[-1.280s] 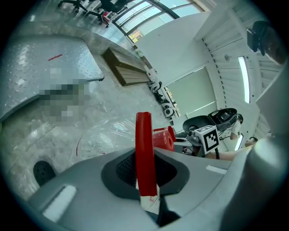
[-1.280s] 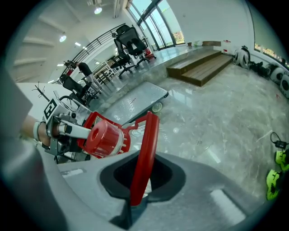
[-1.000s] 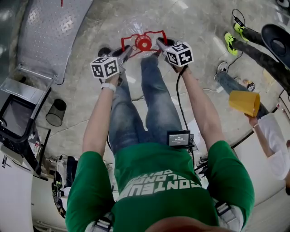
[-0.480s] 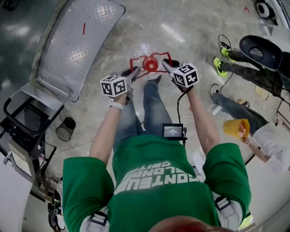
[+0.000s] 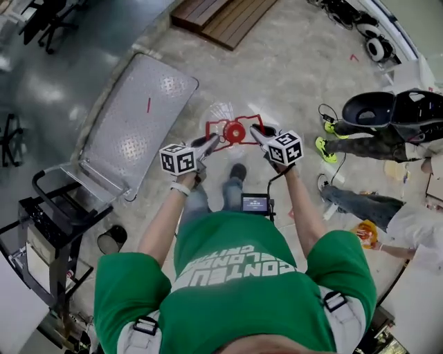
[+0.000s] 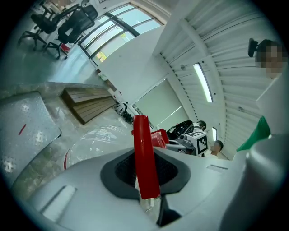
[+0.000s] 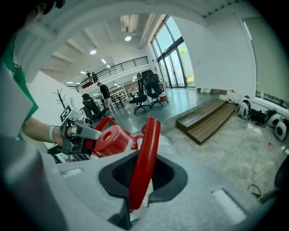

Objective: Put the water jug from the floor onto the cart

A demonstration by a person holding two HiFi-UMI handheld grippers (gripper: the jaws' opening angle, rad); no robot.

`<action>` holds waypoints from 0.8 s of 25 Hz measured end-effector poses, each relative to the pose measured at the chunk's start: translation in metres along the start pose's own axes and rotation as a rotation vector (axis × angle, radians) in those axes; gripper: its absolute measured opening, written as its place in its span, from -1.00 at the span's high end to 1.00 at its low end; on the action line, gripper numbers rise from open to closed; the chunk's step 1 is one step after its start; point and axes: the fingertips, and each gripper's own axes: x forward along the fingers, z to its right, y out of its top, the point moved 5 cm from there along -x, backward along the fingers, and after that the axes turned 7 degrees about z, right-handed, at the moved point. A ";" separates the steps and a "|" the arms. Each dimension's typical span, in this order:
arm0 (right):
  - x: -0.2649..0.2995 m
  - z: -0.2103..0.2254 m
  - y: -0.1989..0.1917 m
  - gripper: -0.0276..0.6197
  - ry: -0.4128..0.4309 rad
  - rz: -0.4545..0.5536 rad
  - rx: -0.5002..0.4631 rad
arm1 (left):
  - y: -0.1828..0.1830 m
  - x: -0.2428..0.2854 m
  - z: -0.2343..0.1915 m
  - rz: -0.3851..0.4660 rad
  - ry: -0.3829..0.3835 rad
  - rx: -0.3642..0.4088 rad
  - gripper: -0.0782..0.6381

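a pale, polished stone floor (image 5: 297,62) spreads out below me, with a low wooden platform (image 5: 221,17) at its far edge and black office chairs (image 5: 48,21) on the darker floor beyond. at the left of the head view stands the grey diamond-plate flatbed cart (image 5: 135,131), its black push handle (image 5: 66,207) at the end nearest me and a round black bin (image 5: 111,240) just beside that end.

the clear plastic water jug (image 5: 223,112) with its red cap (image 5: 235,131) is not on the cart. it hangs in front of my body, above the floor and to the right of the cart's deck without touching it. it is carried by the red handle frame (image 5: 216,126) round its neck.

my left tongs (image 6: 145,173) are clamped on one red bar of that frame. the bar runs nearly upright through the dark pads. these tongs have just been opening a touch, yet the bar sits pinched between them. my right tongs (image 7: 141,176) grip a red bar on the opposite side of the frame, leaning slightly. they too have just been opening a little, with the bar caught between the pads. from the right gripper view i see the cap and the other tongs just past it.

off to the right, people stand near a black chair seat (image 5: 370,109); one of them wears bright yellow-green shoes (image 5: 325,147). a small black device with a lit screen (image 5: 255,203) sits at my waist, below my green t-shirt (image 5: 235,290).
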 end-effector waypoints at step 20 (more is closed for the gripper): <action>-0.050 -0.028 0.065 0.80 -0.059 0.114 -0.063 | 0.053 -0.007 0.061 0.066 -0.113 0.095 0.60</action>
